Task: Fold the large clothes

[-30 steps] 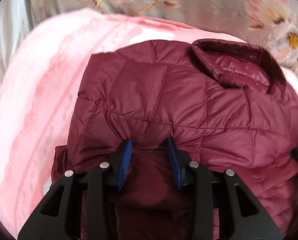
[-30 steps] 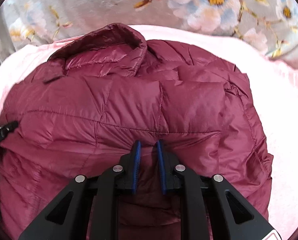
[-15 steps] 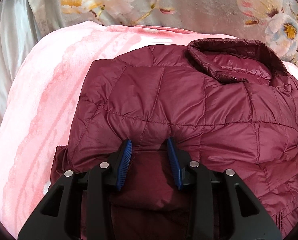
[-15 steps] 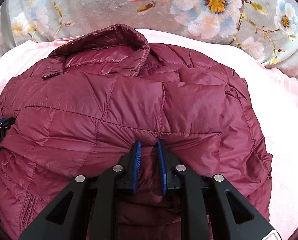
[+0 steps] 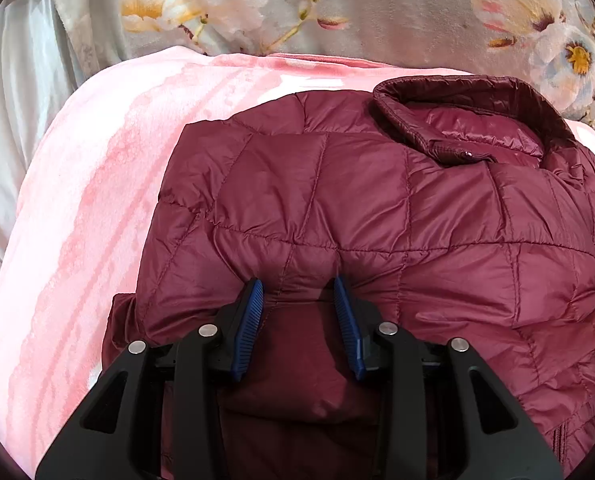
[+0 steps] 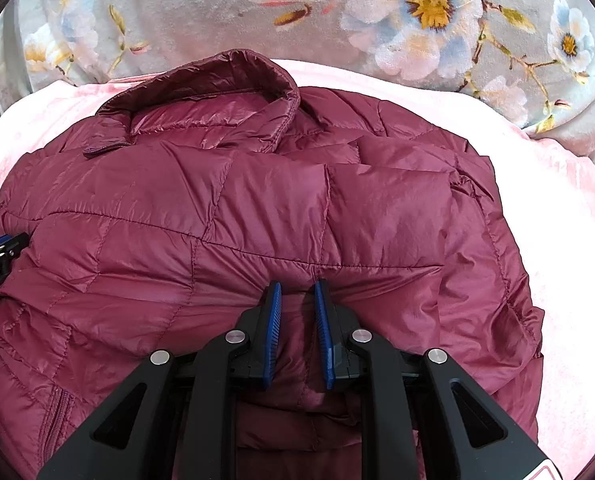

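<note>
A maroon quilted jacket (image 5: 377, 208) is spread on a pink blanket (image 5: 89, 208), its folded-over lower part brought up towards the collar (image 5: 457, 120). At the left, a fold of the jacket's edge is held between the blue pads of the left gripper (image 5: 297, 292), whose jaws are parted fairly wide around the bunched fabric (the fabric fills the gap). Further right, the right gripper (image 6: 297, 292) is seen with its jaws drawn close together, a narrower fold of the same jacket edge pinched between them. A zipper (image 6: 57, 412) is visible at the lower left of the right wrist view. Behind the blanket, a grey flowered cover (image 6: 417, 20) is seen
</note>
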`<state>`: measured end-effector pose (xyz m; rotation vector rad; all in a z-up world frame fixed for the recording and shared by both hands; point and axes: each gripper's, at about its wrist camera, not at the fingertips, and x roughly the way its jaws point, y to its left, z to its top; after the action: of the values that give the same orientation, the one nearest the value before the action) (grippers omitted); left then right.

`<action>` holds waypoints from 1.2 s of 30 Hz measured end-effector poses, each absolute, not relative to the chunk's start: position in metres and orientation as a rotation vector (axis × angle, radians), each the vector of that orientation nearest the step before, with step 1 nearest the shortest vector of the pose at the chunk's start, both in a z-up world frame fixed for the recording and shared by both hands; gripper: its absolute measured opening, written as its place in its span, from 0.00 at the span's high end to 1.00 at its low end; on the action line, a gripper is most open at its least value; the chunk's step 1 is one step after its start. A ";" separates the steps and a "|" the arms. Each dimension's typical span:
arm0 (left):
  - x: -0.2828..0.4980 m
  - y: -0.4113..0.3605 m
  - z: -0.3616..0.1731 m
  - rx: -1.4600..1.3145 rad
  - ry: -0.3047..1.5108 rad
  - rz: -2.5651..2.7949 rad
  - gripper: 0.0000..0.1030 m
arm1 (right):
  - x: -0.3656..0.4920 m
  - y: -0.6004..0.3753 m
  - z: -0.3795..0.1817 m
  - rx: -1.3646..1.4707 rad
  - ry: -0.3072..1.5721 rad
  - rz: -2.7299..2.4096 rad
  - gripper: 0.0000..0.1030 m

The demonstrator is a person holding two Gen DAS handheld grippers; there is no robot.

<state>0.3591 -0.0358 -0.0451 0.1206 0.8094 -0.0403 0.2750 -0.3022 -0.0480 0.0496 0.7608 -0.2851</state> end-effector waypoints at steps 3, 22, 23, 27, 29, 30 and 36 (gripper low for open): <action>0.359 -0.036 -0.045 0.119 0.810 -0.040 0.65 | 0.275 -0.304 -0.048 0.062 0.761 -0.278 0.84; 0.471 -0.061 0.015 -0.275 1.016 -0.352 0.34 | 0.354 -0.372 0.008 0.601 0.712 -0.012 0.43; 0.481 -0.067 0.007 -0.298 1.052 -0.359 0.34 | 0.366 -0.376 0.001 0.635 0.738 -0.006 0.43; 0.512 -0.078 -0.025 -0.433 1.166 -0.399 0.47 | 0.401 -0.367 -0.016 0.625 0.846 0.034 0.72; 0.519 -0.082 -0.031 -0.452 1.195 -0.416 0.85 | 0.404 -0.359 -0.007 0.608 0.822 0.069 0.92; 0.519 -0.084 -0.030 -0.459 1.198 -0.434 0.89 | 0.402 -0.358 0.006 0.614 0.754 0.099 0.92; 0.494 -0.080 0.011 -0.335 0.993 -0.476 0.92 | 0.377 -0.344 0.036 0.439 0.597 0.066 0.95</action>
<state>0.4941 -0.0804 0.0108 -0.3351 0.9926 -0.4757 0.3766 -0.3439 0.0361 0.4387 0.5970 0.0658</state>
